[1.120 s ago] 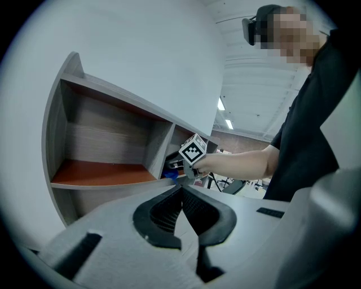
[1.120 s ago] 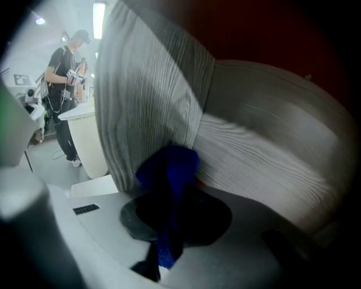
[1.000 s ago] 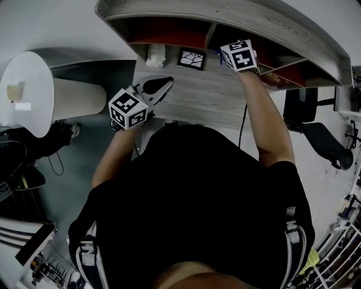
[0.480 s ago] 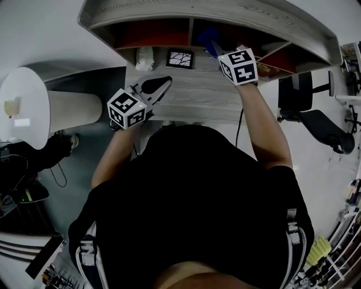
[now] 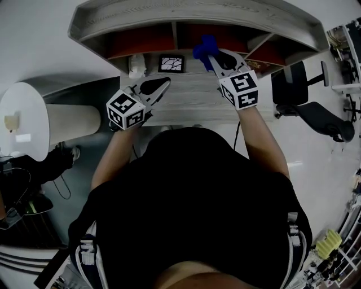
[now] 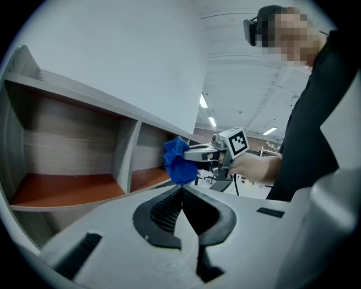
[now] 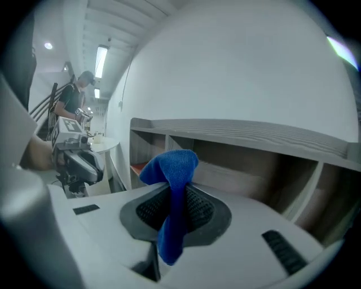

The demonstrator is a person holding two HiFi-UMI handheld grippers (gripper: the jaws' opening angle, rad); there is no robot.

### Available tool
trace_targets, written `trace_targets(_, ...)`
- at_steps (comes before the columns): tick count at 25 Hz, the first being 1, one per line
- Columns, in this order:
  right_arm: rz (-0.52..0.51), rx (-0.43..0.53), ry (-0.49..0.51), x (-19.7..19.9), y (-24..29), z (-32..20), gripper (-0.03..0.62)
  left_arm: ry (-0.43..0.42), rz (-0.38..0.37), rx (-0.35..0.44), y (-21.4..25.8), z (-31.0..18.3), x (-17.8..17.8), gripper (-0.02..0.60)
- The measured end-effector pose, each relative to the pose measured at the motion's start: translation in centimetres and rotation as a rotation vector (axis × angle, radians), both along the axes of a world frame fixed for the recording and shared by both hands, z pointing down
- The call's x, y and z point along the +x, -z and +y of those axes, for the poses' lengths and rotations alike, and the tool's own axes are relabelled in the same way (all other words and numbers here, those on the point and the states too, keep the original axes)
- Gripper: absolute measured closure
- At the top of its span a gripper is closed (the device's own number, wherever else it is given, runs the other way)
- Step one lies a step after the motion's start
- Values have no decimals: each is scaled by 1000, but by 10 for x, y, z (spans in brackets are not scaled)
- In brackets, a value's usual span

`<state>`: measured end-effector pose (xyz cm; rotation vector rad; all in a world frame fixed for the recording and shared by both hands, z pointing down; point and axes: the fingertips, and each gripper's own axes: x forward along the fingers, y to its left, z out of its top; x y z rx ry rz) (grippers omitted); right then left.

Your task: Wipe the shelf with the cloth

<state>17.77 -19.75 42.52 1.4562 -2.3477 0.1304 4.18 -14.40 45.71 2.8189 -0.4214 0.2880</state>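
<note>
The grey wooden shelf [image 5: 169, 14] with orange-floored compartments stands at the back of the desk [image 5: 192, 101]. My right gripper [image 5: 212, 56] is shut on a blue cloth [image 5: 204, 46], held just in front of the middle compartments and not touching the shelf. In the right gripper view the blue cloth [image 7: 172, 186] bulges above the closed jaws and hangs down between them, with the shelf [image 7: 254, 141] beyond. My left gripper [image 5: 164, 84] hovers over the desk to the left, shut and holding nothing. The left gripper view shows the blue cloth [image 6: 179, 161] and the shelf [image 6: 67, 189].
A small framed picture [image 5: 171, 63] and a white object [image 5: 135, 65] sit on the desk under the shelf. A round white table [image 5: 25, 101] stands to the left, a black chair [image 5: 316, 118] to the right. Another person [image 7: 76, 99] stands far off.
My right gripper has drawn back out of the shelf compartment towards me, bringing the blue cloth into plain sight. The left gripper has stayed in place.
</note>
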Motion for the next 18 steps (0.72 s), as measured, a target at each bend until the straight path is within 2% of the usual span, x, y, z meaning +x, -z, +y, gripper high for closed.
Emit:
trace_targets(7, 3, 82, -49, 22, 29, 33, 545, -12, 1, 19, 9, -3, 2, 565)
trace_targets(18, -25, 105, -128, 54, 43, 70, 545, -44, 16, 50, 24, 1, 5, 565)
